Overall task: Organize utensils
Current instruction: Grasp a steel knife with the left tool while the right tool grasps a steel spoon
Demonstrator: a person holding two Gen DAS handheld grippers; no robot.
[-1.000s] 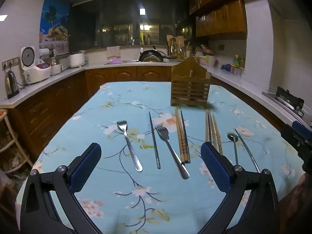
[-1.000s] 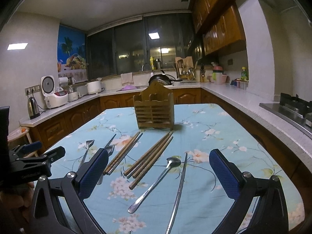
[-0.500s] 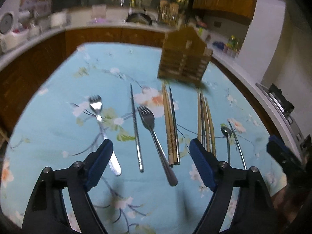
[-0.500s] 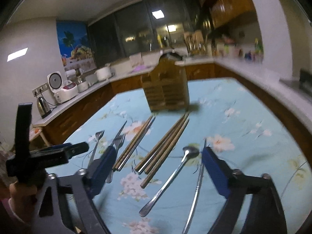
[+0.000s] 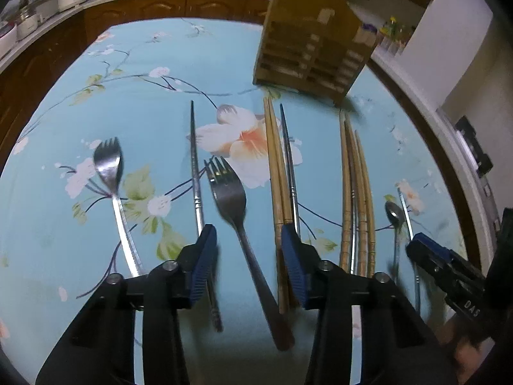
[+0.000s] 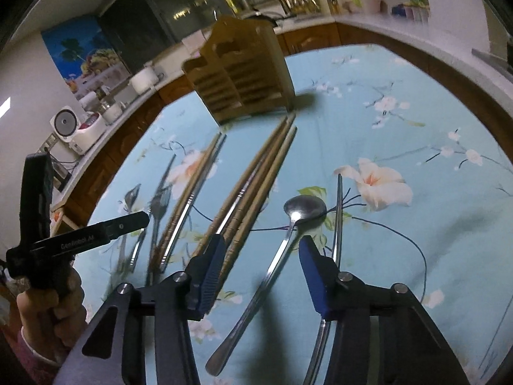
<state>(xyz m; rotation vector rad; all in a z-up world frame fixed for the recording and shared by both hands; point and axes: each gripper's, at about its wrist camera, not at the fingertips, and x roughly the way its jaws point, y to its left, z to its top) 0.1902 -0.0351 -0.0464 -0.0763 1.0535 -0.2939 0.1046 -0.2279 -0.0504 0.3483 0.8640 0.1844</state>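
Two grippers hang over our blue cloth (image 5: 64, 240), both with jaws that have just been closing. Our left gripper (image 5: 245, 250) straddles the fork (image 5: 231, 199), whose handle runs between the pads untouched, so nothing is grasped. Our right gripper (image 6: 261, 263) straddles the spoon (image 6: 301, 211) the same way, pads clear of its handle. Wooden chopsticks (image 5: 357, 192) lie between fork and spoon, and the wooden holder (image 6: 243, 73) stands beyond all the utensils.
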